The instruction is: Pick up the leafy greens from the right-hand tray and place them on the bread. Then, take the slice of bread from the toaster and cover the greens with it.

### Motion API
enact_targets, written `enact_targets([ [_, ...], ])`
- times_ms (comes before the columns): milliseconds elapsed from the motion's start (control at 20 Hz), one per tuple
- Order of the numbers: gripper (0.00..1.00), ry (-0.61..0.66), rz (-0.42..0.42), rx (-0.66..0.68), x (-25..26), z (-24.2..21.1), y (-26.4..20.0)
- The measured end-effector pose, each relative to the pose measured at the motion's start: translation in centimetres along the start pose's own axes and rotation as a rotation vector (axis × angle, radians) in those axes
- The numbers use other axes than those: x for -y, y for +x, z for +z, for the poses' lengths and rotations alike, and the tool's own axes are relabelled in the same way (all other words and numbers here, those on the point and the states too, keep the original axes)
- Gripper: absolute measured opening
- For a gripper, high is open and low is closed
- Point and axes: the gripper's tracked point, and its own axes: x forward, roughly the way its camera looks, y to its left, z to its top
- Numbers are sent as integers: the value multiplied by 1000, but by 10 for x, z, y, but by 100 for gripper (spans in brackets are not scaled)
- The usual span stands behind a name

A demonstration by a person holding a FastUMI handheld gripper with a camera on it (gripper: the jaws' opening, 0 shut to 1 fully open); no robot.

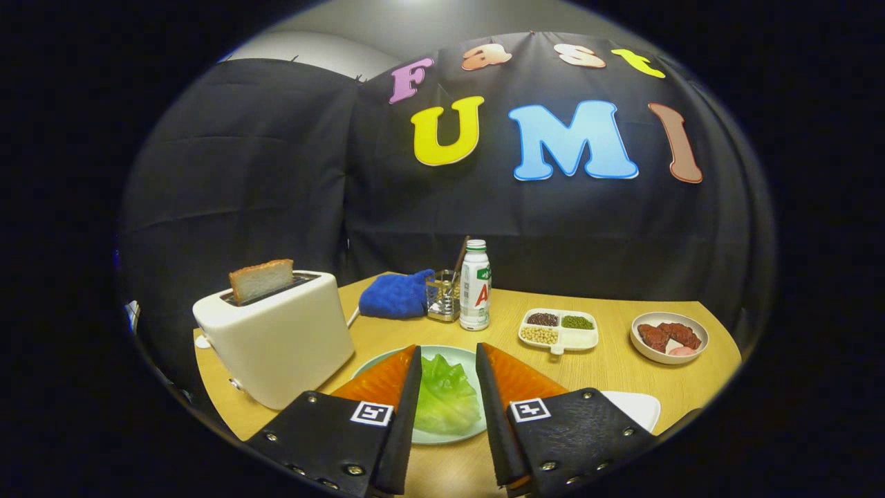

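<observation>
My gripper (449, 349) is open and hovers over a pale green plate (442, 434) near the table's front. Leafy greens (446, 394) lie on that plate and show in the gap between my two fingers, which do not press on them. Whatever is under the greens is hidden by the leaf and my fingers. Left of the plate stands a white toaster (276, 346) with a slice of bread (261, 279) sticking up out of its slot. A white tray (632, 408) peeks out just to the right of my right finger.
Beyond the plate stand a white bottle (475, 287), a small glass jar (444, 296) and a blue mitt (395, 294). A divided white dish of beans (559, 329) and a bowl of meat (668, 337) sit at the right on the wooden table (608, 370).
</observation>
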Motion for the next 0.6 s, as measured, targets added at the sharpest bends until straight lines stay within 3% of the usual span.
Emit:
enact_targets([
  [300, 47, -9, 36, 17, -37, 13, -1],
  [600, 47, -42, 133, 39, -98, 26, -1],
])
